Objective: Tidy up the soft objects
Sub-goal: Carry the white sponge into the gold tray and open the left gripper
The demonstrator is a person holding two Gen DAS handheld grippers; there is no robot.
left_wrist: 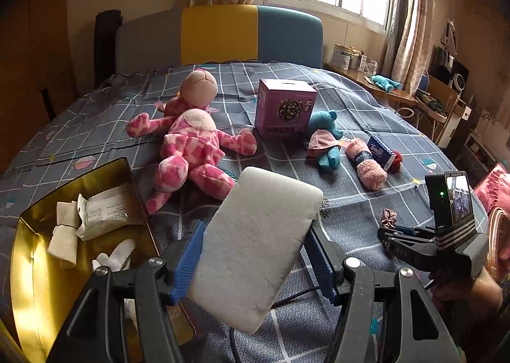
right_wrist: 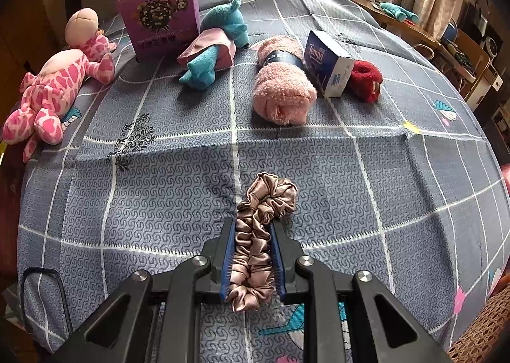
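My left gripper (left_wrist: 255, 254) jaws grasp a white sponge (left_wrist: 251, 245); my right gripper (right_wrist: 253, 254) jaws clench a scrunchie (right_wrist: 258, 235) over the bed (right_wrist: 382, 171).

Bed (right_wrist: 197, 171) with grey checked cover, soft items resting on it.
Pink plush (right_wrist: 47, 92) at nine o'clock; purple box (right_wrist: 159, 15) at eleven; teal plush (right_wrist: 216, 41), pink towel roll (right_wrist: 280, 89), tissue pack (right_wrist: 328, 63) near twelve; gold tray (left_wrist: 41, 235) beside the plush.

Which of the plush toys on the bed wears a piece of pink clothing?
The teal plush toy beside the purple box; the pink spotted plush toy wears none.
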